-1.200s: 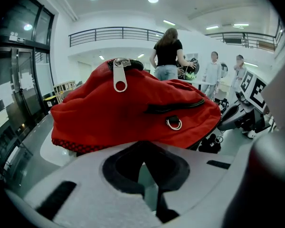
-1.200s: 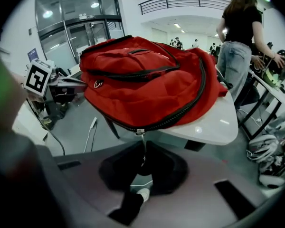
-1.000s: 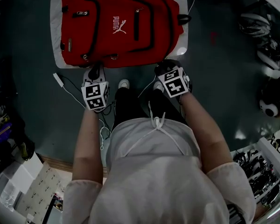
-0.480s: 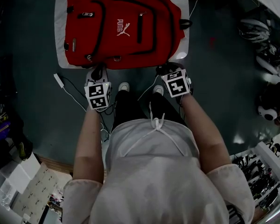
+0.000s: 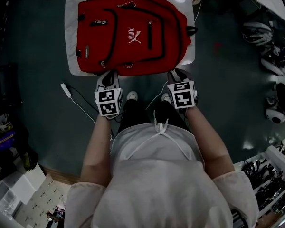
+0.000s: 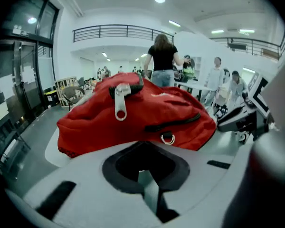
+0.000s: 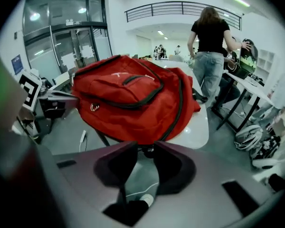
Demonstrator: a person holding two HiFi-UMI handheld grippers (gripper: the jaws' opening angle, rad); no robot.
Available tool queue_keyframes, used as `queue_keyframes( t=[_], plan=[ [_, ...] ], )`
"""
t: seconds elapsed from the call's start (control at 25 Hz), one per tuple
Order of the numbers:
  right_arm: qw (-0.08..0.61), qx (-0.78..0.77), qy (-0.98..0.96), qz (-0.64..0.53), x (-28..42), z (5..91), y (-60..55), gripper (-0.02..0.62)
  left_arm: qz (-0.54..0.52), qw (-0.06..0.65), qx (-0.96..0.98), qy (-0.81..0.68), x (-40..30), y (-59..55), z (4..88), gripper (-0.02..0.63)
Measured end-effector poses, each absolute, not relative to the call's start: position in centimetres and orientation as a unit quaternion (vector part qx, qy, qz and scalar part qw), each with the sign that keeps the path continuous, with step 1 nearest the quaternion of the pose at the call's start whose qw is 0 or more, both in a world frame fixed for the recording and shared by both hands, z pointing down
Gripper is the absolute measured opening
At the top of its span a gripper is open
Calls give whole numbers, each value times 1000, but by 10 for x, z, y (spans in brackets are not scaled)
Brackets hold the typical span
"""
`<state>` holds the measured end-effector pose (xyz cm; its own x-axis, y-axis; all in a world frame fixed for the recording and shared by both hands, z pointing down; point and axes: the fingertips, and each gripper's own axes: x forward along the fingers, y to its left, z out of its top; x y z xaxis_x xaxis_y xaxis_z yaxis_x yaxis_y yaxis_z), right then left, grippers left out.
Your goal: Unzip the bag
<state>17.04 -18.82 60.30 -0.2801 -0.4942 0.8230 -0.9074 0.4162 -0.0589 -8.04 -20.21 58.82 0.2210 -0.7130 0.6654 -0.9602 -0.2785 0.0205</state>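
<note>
A red backpack [image 5: 133, 37] with black zips lies flat on a small white table [image 5: 73, 42]. It fills the left gripper view [image 6: 142, 113] and the right gripper view [image 7: 133, 103]. A silver zipper pull [image 6: 120, 103] hangs on its near side, and a metal ring [image 6: 167, 138] sits at its lower edge. My left gripper [image 5: 109, 77] [image 6: 145, 146] is at the table's near edge below the bag's left corner, shut and empty. My right gripper [image 5: 177, 74] [image 7: 146, 148] is at the bag's right corner. Its jaws are opening with nothing between them.
A white cable with an adapter [image 5: 66, 89] lies on the dark floor to the left. Helmets [image 5: 259, 27] and cluttered shelves [image 5: 266, 175] are at the right, boxes [image 5: 19, 184] at the lower left. A person [image 7: 209, 56] stands beyond the table.
The head view has shifted, so the bag and both grippers sit a little further right and lower in it. Both grippers stay at the table's near edge.
</note>
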Motion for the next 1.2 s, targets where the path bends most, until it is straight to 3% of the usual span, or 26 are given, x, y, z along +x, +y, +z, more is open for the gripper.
queue_keyframes(
  t=[0.36,0.8,1.2],
  plan=[
    [245,523,-787,219,132,493,-230,49,151,147,825,-524,-38,-239,459,20],
    [99,558,-816,114,118,346,-269,35,43,30,865,-499,-14,-267,304,21],
    [65,555,-827,65,109,293,-275,29,2,-23,871,-490,-3,-268,243,20]
  ],
)
